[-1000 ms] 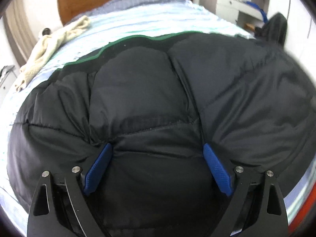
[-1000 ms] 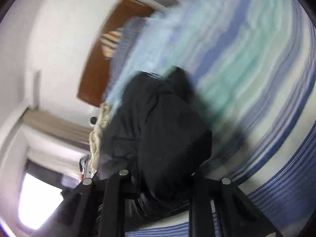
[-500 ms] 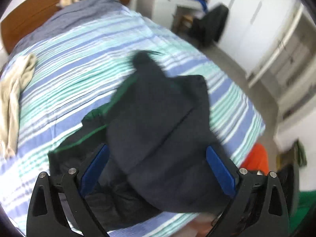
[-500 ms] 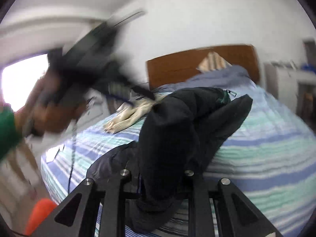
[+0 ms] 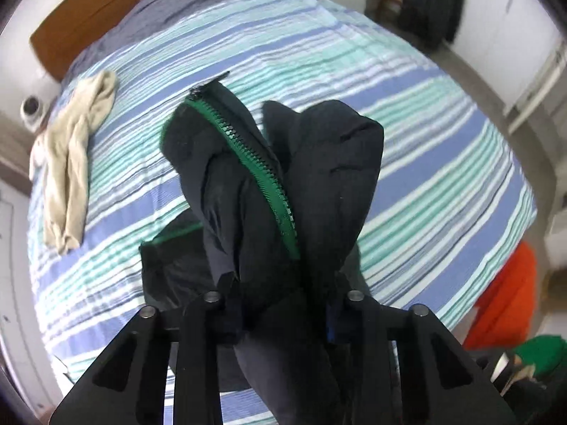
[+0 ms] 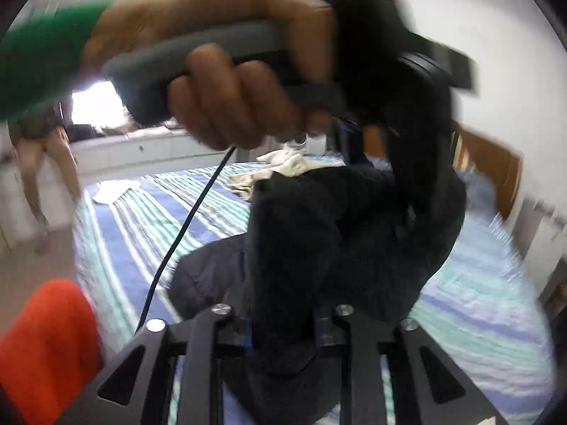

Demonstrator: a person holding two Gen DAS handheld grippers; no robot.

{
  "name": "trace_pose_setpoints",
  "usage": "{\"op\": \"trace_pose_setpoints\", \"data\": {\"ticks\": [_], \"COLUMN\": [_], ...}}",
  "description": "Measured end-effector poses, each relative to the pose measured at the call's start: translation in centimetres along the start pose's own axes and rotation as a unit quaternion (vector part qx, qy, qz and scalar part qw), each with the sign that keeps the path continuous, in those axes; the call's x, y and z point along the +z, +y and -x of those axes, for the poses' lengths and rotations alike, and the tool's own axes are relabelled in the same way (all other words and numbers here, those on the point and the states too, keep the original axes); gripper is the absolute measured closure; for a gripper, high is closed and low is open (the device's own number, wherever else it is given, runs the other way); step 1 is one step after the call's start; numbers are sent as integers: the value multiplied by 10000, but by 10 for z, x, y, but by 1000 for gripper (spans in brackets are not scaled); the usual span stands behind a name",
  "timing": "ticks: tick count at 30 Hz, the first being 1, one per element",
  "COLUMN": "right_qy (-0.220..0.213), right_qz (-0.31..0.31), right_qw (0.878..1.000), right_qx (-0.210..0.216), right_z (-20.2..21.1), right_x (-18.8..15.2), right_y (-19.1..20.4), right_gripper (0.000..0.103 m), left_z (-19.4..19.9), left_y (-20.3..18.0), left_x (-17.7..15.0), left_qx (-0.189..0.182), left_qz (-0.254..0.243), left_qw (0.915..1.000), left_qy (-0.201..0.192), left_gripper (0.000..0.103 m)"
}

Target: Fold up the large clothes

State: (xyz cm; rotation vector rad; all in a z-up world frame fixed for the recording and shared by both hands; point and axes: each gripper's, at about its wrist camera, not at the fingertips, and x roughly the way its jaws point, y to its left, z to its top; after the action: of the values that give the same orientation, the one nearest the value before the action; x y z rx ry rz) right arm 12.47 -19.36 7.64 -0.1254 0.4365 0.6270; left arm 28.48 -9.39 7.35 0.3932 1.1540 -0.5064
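We are holding a black padded jacket bunched and lifted off the striped bed; no flat, finished fold is showing, so we are judging the task to be at an early stage, with the garment gathered but still to be laid out, squared and folded.

Left gripper: its jaws have just been closing, and they are now pinching a thick wad of the jacket between them. Beyond the jaws the fabric is rising in two humps, with the green zipper running away from the jaws along the left hump. A lower part of the jacket is trailing below and to the left of the jaws, towards the bed.

Right gripper: its jaws have just been opening a little, yet a dark fold of the jacket is still filling the gap between them, and we are reading this as a grip. Directly ahead of these jaws the jacket is heaped; above it, a hand in a green sleeve is holding the other gripper's handle.

A beige garment is lying well to the left of the left jaws, apart from the jacket.
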Motion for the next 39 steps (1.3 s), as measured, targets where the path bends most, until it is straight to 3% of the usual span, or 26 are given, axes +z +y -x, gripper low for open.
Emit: {"op": "trace_pose_setpoints", "data": {"ticks": [1, 2, 6, 8, 12, 15, 20, 28, 31, 33, 36, 39], "right_qy": [-24, -122, -157, 29, 197, 556, 1830, 2215, 2644, 2608, 2362, 2407], "right_qz": [-308, -612, -1705, -1940, -1796, -1610, -1557, -1348, -1590, -1996, -2176, -1837], "right_qw": [9987, 9961, 9829, 9780, 9747, 9700, 9604, 9594, 9422, 9341, 9407, 9496], "right_qx": [404, 621, 680, 773, 1318, 1736, 1413, 1114, 1304, 1397, 1093, 807], "right_z": [9, 20, 34, 18, -25, -72, -167, -192, -191, -182, -186, -231], "right_x": [-3, -6, -17, -17, -1, 6, -33, -44, -22, 1, 45, 93], "right_y": [-10, -22, -68, -78, -57, -29, 0, 12, 5, -19, -51, -72], "right_gripper": [45, 43, 43, 69, 72, 72, 79, 82, 81, 79, 78, 74], "left_z": [1, 1, -17, -29, -49, -56, -91, -133, -136, -139, -146, -147], "left_y": [14, 22, 72, 93, 133, 148, 176, 191, 191, 195, 202, 201], "left_x": [-5, -10, -37, -47, -73, -87, -115, -149, -156, -162, -168, -169], "left_qx": [-91, -146, -281, -324, -477, -649, -636, -895, -1017, -1184, -1473, -1539], "left_qz": [107, 183, 536, 835, 1334, 1613, 2131, 3216, 3346, 3452, 3549, 3538], "left_qw": [9999, 9997, 9979, 9958, 9895, 9842, 9749, 9423, 9361, 9300, 9218, 9211], "left_qy": [-50, -93, -215, -181, -286, -347, -63, -245, -385, -445, -510, -530], "left_gripper": [72, 72, 70, 69, 65, 61, 55, 47, 47, 47, 47, 47]}}
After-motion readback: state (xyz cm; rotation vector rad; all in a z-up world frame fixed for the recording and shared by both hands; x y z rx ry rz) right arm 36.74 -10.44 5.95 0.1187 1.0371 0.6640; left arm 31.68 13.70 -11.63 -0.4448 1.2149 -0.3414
